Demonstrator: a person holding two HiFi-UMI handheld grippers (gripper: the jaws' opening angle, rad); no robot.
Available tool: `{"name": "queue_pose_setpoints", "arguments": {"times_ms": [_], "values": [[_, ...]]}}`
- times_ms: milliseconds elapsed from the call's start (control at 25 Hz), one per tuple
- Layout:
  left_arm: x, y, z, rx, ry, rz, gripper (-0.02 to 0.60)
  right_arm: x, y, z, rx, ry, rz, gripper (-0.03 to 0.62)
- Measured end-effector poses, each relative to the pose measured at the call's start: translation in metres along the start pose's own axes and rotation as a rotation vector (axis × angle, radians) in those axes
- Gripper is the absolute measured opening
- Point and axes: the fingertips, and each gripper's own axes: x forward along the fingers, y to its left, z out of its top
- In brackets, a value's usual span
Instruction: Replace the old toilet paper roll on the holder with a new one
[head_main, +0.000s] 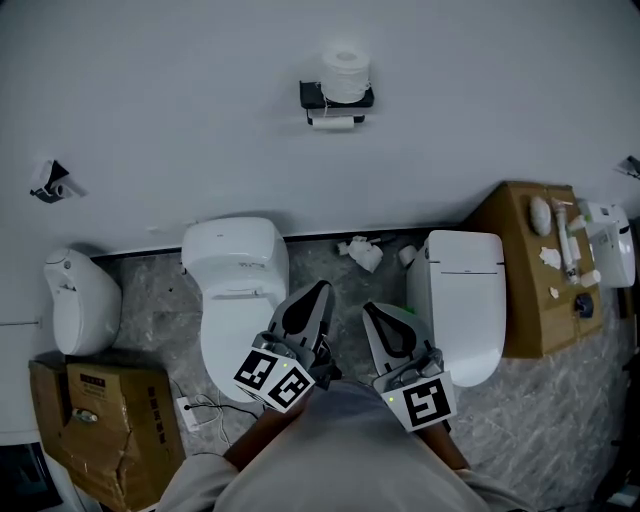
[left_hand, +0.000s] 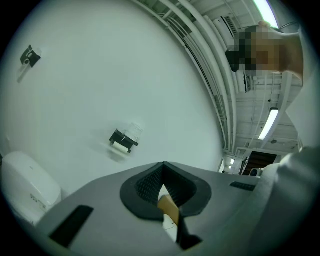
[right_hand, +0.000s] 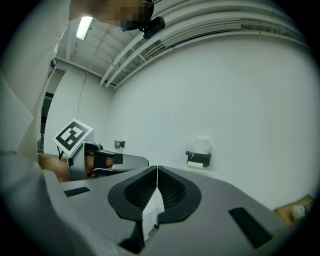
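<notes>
A black wall holder (head_main: 338, 101) hangs high on the white wall, with a full white roll (head_main: 346, 72) standing on its top shelf and a thin, nearly spent roll (head_main: 335, 122) on the bar beneath. The left gripper view shows the holder (left_hand: 123, 140) far off, and the right gripper view shows the holder (right_hand: 198, 159) with the full roll (right_hand: 202, 145) on it. My left gripper (head_main: 321, 289) and right gripper (head_main: 369, 309) are side by side, well short of the wall and above the toilets. Both point toward the wall, shut and holding nothing.
Two white toilets (head_main: 236, 290) (head_main: 462, 300) stand against the wall below. A white fixture (head_main: 78, 300) and cardboard boxes (head_main: 100, 425) are at the left, and a brown box (head_main: 525, 265) bearing small items is at the right. Crumpled paper (head_main: 362, 251) lies on the floor.
</notes>
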Motion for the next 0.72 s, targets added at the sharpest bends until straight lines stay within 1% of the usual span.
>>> {"name": "queue_pose_setpoints", "arguments": {"times_ms": [160,280,480,720], "values": [[0.008,0.014,0.018,-0.028,-0.033,-0.042,0.003,0.023,-0.003,0.008,-0.008,-0.002,-0.017,0.017],[0.013,0.024,0.024,-0.033,-0.029,-0.063,0.004,0.038,-0.004,0.012,-0.021,-0.005,-0.028,0.017],[0.018,0.039,0.026,-0.041,-0.003,-0.076,0.005,0.051,-0.006,0.01,-0.004,-0.005,-0.043,0.017],[0.026,0.047,0.019,-0.059,0.06,-0.114,0.004,0.067,-0.011,0.017,0.016,-0.017,-0.047,0.017]]}}
